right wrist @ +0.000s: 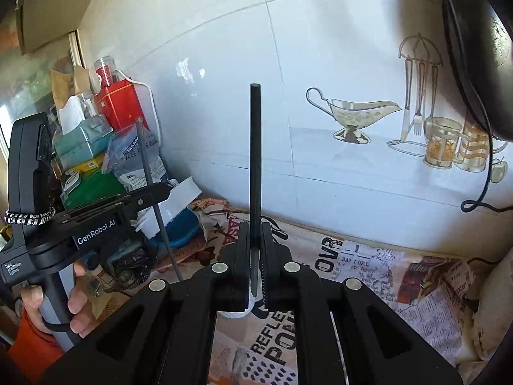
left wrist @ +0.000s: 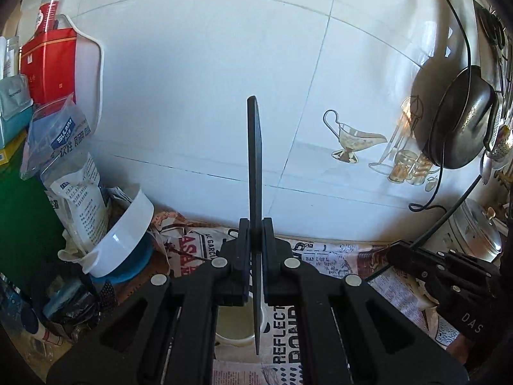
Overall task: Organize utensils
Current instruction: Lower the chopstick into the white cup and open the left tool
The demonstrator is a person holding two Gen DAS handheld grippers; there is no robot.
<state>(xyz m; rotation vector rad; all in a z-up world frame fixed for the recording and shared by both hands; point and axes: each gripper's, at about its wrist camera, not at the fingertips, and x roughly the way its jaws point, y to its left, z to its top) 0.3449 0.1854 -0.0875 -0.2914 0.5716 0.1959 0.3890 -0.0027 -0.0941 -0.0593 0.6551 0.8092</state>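
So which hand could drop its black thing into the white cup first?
Probably the left. The left tool grips a flat black utensil whose lower end hangs over the open mouth of the white cup. The right tool grips a black stick, but its view shows only a sliver of cup.

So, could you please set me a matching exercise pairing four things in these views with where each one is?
1 flat dark utensil
2 slim black stick
3 round black pan
4 red tin box

A hanging on the white tiled wall
B clamped in the right tool
C among the clutter, far left
D clamped in the left tool

Pairs: 1-D, 2-B, 3-A, 4-C
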